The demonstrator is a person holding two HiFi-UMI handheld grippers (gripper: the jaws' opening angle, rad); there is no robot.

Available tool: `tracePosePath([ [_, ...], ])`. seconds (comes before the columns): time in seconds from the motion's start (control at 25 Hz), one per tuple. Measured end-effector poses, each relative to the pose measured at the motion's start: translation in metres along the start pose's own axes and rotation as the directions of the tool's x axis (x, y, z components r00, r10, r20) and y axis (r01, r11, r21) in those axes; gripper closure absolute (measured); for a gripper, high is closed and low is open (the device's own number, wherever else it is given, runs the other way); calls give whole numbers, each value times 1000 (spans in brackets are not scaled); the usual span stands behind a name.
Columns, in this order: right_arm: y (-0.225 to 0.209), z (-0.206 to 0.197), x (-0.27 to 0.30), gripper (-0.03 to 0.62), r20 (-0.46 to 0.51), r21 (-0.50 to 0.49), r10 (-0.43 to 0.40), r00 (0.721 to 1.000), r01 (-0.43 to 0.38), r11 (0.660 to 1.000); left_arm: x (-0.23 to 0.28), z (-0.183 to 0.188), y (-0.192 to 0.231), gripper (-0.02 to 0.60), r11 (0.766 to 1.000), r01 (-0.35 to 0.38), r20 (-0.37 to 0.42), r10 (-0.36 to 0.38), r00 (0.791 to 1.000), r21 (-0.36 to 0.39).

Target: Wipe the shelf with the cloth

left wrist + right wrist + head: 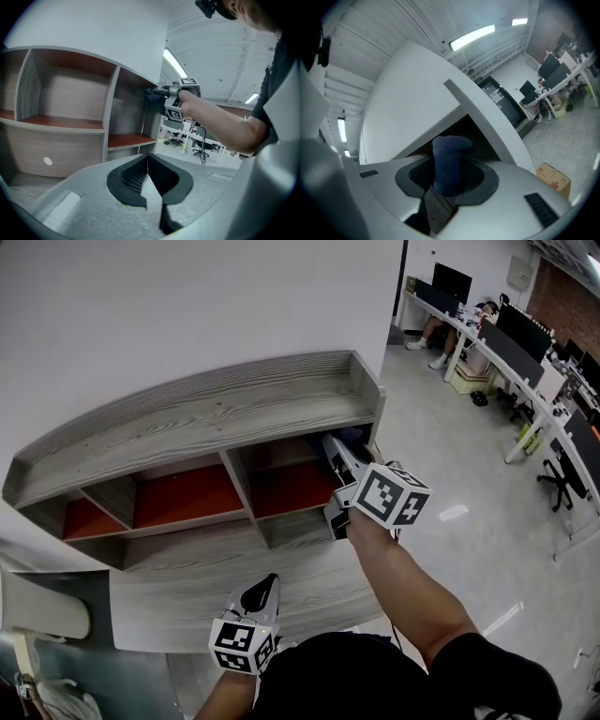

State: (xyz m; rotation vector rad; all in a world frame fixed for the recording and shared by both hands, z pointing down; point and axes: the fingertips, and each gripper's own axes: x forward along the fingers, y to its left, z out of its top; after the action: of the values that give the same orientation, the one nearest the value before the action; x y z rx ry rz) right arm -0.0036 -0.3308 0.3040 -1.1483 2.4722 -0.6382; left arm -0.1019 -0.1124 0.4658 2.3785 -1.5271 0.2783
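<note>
At the upper right compartment (298,486) of the shelf (178,559), the right tool (336,448) pinches a dark blue cloth (449,161). The cloth stands up as a wad between its jaws and pokes into the opening. The left tool (148,161) hangs low in front of the shelf, well apart from the other, its jaws pressed together on nothing.

Only the lower end of the wad looks caught. A drag against the top board (216,409) or a side wall could likely tug it loose. A deeper push might also bring the tool's hard body against the wood instead of the cloth.

The right gripper view shows the pinch plainly, but almost nothing of the surface to be wiped. The left gripper view gives the side-on look, with the cloth high in that compartment, close under the top board and clear of the red floor (129,139). Whether it touches the wood cannot be told. Only the head view shows both tools and the compartments further left.
</note>
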Motion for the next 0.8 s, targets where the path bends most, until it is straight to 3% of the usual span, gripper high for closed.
tracePosePath([
  [0.16, 15, -9, 8, 464, -28, -148, -1, 1000, -3, 989, -5, 0, 5, 571, 1000, -15, 4, 15, 1000, -3],
  [0.4, 44, -27, 23, 464, -71, -320, 17, 997, -38, 947, -14, 0, 15, 572, 999, -43, 12, 43, 999, -12],
  [0.8, 94, -58, 50, 464, -140, -449, 78, 987, -133, 884, -33, -4, 34, 571, 995, -95, 19, 95, 995, -34],
])
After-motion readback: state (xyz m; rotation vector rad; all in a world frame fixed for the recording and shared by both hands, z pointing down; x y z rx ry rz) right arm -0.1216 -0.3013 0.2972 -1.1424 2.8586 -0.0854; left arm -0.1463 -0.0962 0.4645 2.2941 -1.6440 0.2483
